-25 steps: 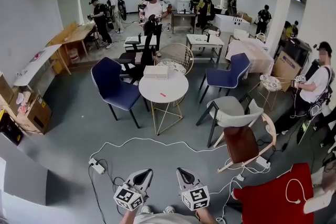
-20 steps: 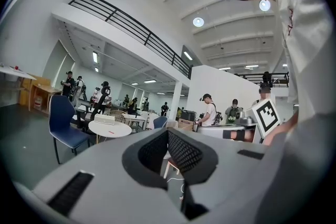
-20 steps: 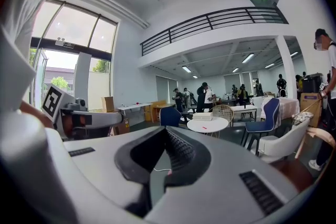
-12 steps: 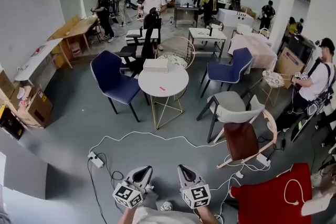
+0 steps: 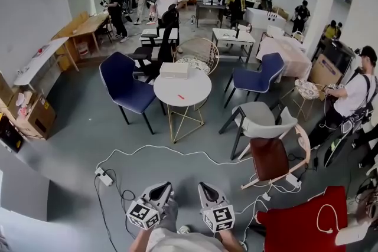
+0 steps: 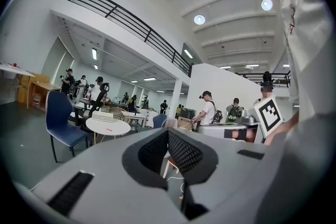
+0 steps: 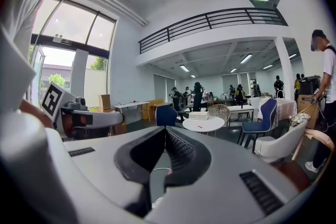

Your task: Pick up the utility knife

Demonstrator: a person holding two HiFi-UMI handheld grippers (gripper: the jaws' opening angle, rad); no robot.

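Note:
The utility knife (image 5: 181,97) is a small red thing lying on a round white table (image 5: 192,82) in the middle of the room, next to a white box (image 5: 174,70). It is far ahead of both grippers. My left gripper (image 5: 163,187) and right gripper (image 5: 204,187) are side by side at the bottom of the head view, both shut and empty. In the left gripper view the jaws (image 6: 167,131) meet, with the knife (image 6: 108,129) small on the distant table. In the right gripper view the jaws (image 7: 166,130) also meet, with the table (image 7: 203,123) beyond them.
Blue chairs (image 5: 124,88) (image 5: 257,79) flank the table. A grey chair (image 5: 260,118) and a brown chair (image 5: 271,159) stand nearer on the right. A white cable (image 5: 159,150) and a power strip (image 5: 103,177) lie on the floor ahead. Red cloth (image 5: 301,224) is at the lower right. Several people stand at the back.
The view of the room has shifted slightly, and the table sits a little higher in the head view. Both grippers stay side by side, shut and empty.

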